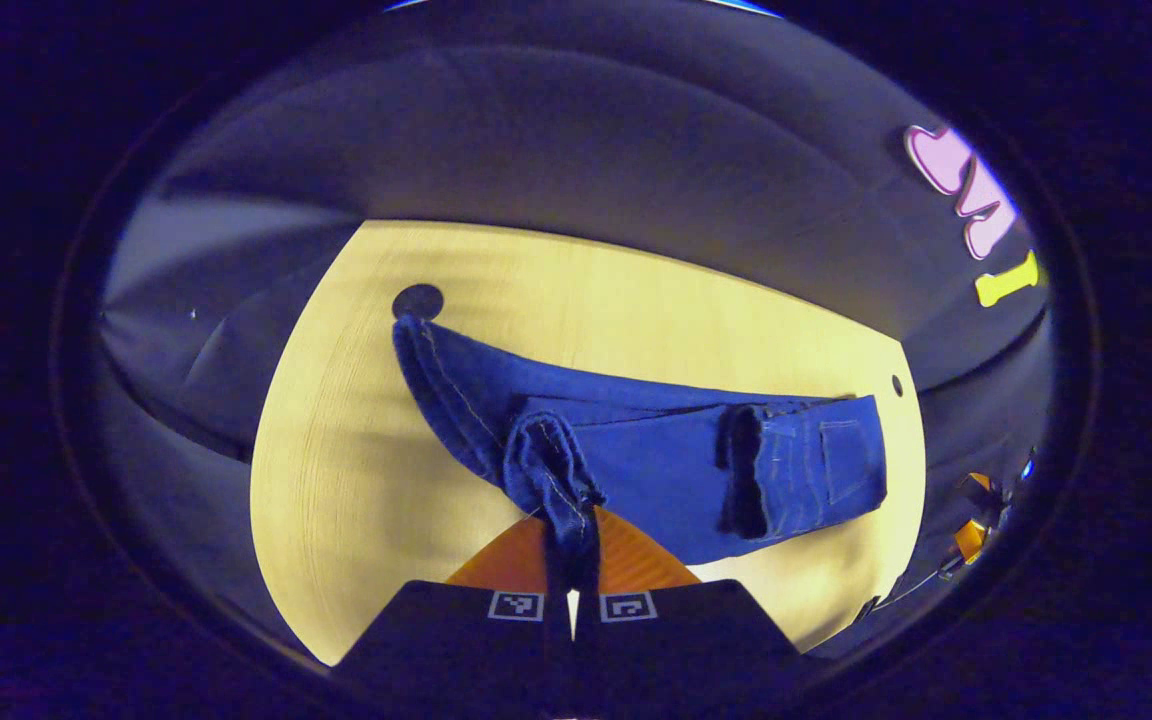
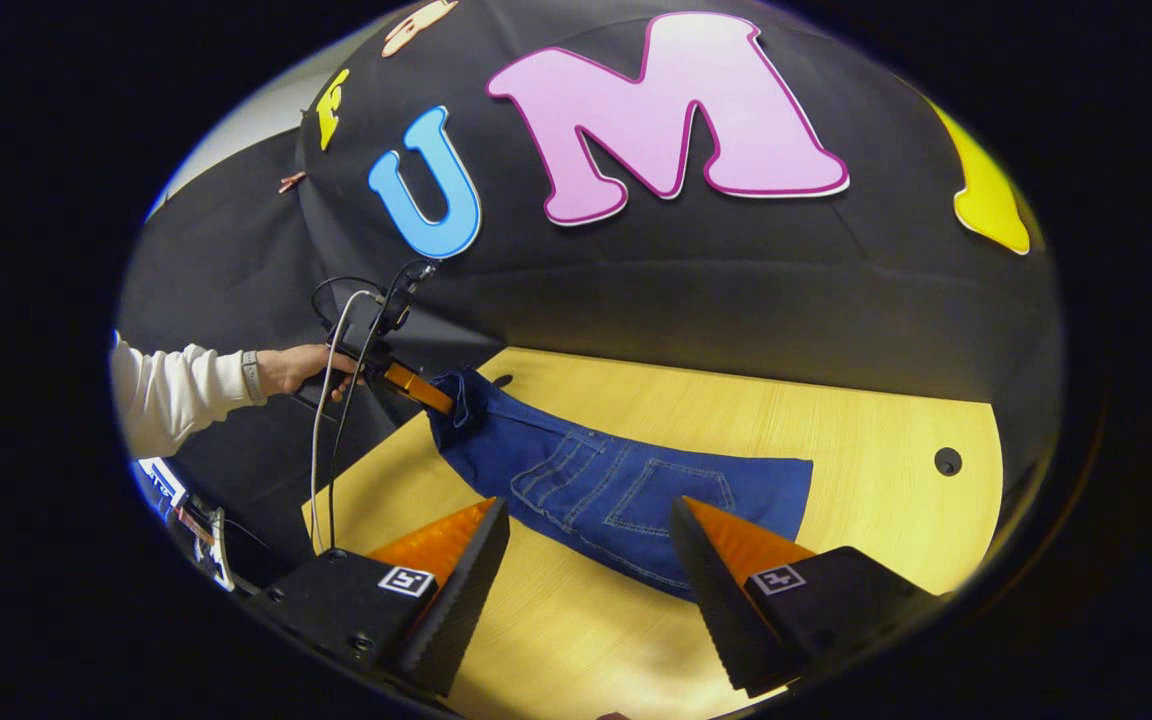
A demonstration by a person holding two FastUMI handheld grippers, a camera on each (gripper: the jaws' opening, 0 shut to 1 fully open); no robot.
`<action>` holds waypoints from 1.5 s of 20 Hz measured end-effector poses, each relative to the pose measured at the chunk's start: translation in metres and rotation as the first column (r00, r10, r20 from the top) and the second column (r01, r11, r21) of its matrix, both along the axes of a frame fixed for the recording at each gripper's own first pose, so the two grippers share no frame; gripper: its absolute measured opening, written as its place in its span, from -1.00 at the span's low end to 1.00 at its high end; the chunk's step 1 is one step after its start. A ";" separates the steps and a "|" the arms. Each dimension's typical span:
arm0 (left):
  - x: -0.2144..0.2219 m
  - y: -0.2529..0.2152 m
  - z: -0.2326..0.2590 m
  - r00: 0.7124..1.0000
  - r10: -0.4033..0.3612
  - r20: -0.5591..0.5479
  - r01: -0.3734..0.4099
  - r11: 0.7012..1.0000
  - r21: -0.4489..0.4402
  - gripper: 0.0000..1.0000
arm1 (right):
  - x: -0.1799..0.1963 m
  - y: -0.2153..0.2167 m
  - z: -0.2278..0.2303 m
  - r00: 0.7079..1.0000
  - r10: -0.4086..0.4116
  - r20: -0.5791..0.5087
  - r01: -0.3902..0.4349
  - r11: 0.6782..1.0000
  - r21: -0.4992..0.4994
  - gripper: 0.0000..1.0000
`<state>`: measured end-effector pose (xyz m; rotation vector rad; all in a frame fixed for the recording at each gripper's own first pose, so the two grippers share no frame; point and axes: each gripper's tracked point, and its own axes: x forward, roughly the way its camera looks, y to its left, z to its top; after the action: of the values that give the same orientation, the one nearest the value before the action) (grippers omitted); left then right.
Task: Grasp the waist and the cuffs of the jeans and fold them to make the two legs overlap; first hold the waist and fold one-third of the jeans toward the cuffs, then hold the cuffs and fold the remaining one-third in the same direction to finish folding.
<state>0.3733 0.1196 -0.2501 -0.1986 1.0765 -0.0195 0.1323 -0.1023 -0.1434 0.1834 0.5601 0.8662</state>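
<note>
Blue jeans (image 1: 656, 470) lie stretched across the yellow wooden table (image 1: 356, 480), legs overlapping. The waist end with its back pocket (image 1: 841, 460) is folded over onto the legs at the right. My left gripper (image 1: 573, 560) is shut on the cuff end (image 1: 548, 465), which is lifted and bunched between its orange fingers. In the right gripper view, the jeans (image 2: 636, 490) lie just beyond my right gripper (image 2: 586, 585), which is open above the table near the pocket, holding nothing. Farther off, the left gripper (image 2: 418, 390) holds the cuff end, gripped by a hand (image 2: 301, 368) in a white sleeve.
The table has a large round hole (image 1: 418, 300) near the cuff end and a small one (image 2: 948, 461) past the waist end. Cables (image 2: 331, 430) hang from the left gripper over the table's edge. Black cloth walls surround the table.
</note>
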 end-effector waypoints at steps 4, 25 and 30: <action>0.013 -0.068 0.059 0.989 -0.108 0.097 0.111 0.993 -0.035 -0.88 | -0.002 -0.018 0.015 0.999 -0.014 0.029 0.014 1.000 0.002 0.97; -0.013 -0.372 -0.093 0.852 -0.514 -0.098 0.523 0.838 0.154 -0.81 | -0.014 -0.168 0.031 0.972 -0.218 0.088 0.219 0.976 0.007 0.96; -0.043 -0.387 -0.141 0.833 -0.531 -0.157 0.552 0.819 0.160 0.79 | -0.014 -0.181 0.029 0.970 -0.229 0.085 0.230 0.973 0.003 0.96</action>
<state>0.3304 -0.2670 -0.3912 0.3011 1.2046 -0.4204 0.1184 -0.2830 -0.1144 0.1998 0.4522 0.6433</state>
